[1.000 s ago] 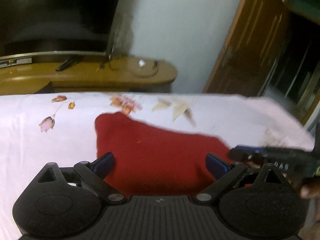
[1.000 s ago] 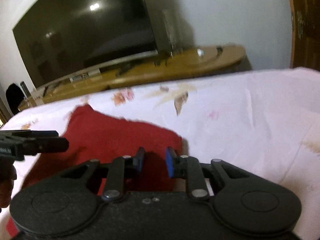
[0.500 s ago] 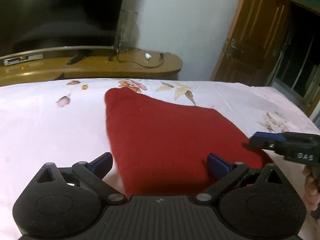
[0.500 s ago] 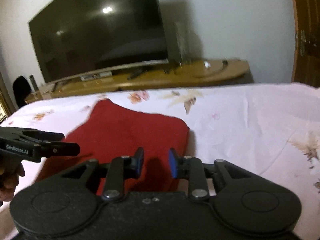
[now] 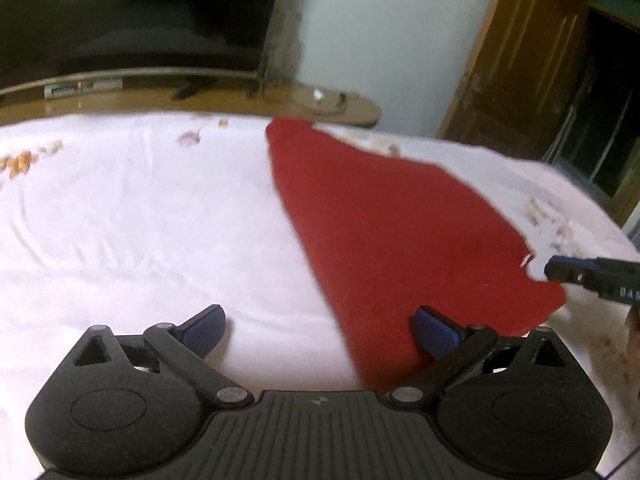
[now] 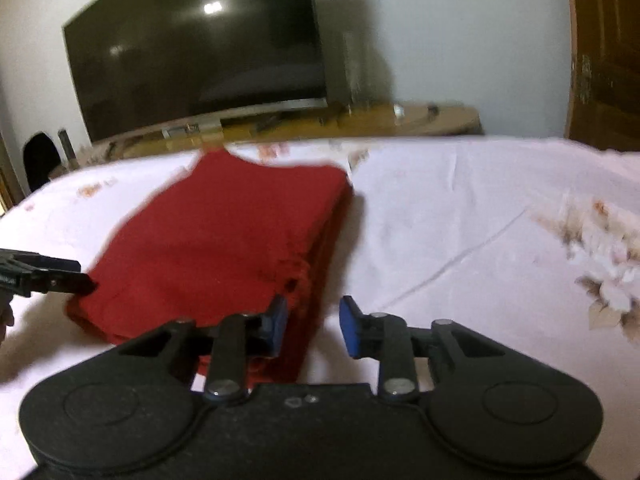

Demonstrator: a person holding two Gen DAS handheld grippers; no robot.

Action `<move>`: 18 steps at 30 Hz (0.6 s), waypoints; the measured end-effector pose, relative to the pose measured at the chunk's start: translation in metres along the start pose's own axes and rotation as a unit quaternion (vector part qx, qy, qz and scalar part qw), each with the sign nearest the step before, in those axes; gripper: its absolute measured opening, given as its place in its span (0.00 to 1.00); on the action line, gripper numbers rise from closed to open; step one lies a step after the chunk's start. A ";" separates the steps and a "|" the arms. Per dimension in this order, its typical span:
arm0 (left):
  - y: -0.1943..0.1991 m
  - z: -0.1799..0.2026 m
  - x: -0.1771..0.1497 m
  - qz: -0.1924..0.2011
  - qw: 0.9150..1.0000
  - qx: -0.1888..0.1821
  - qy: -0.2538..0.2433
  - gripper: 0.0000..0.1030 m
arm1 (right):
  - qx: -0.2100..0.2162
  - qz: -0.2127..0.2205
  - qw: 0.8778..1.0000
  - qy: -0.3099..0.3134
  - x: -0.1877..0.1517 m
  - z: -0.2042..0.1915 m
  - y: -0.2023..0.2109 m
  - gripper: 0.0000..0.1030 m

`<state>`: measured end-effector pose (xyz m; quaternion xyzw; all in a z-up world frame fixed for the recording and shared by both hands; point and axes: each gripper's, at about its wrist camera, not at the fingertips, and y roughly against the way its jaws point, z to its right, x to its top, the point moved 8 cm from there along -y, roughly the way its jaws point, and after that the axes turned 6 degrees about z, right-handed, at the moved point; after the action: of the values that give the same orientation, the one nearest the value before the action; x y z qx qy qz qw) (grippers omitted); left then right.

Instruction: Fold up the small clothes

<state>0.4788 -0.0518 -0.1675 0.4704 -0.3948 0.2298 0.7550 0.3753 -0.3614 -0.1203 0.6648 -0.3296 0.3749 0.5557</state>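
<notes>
- Red cloth [image 6: 224,248] was lying on the bed [image 6: 460,216], already folded into a thick stack, with layered edges showing along its right side in the right wrist view.
- Compared with a second earlier, both tools had backed away sideways: the left tool [image 5: 316,328] used to have the cloth square between its fingers, now the cloth's left edge ran between them and one finger sat over bare sheet.
- Left tool was spread wide, holding nothing.
- Right tool [image 6: 312,326] was partly apart and a bit wider than before, jaws empty, left finger just over the cloth's near corner.
- My read: fold's been let go, so this piece looks about done.
- Around: TV [image 6: 192,52] on a wooden stand [image 6: 400,120] past the bed, a door [image 5: 520,60] off to the side. Nothing blocking the cloth.
</notes>
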 end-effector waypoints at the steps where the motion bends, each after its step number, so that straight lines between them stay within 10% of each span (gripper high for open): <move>1: 0.001 0.007 0.002 0.005 1.000 -0.005 0.000 0.97 | 0.008 0.011 1.000 0.002 0.003 -0.008 0.006 0.31; 6: -0.016 0.034 -0.015 -0.025 0.999 0.004 -0.035 0.97 | 0.040 0.012 0.999 0.027 -0.001 -0.042 0.000 0.32; 9: -0.016 0.027 -0.030 -0.033 0.999 0.009 -0.039 0.97 | -0.023 -0.035 0.996 0.082 -0.024 -0.037 -0.018 0.35; 18: -0.008 0.027 -0.039 -0.040 0.996 0.020 -0.081 0.97 | -0.020 -0.038 0.999 -0.017 -0.031 -0.012 -0.019 0.47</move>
<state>0.4515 -0.0786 -0.1970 0.5177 -0.4309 0.1689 0.7196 0.3747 -0.3462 -0.1556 0.6718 -0.3208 0.3358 0.5770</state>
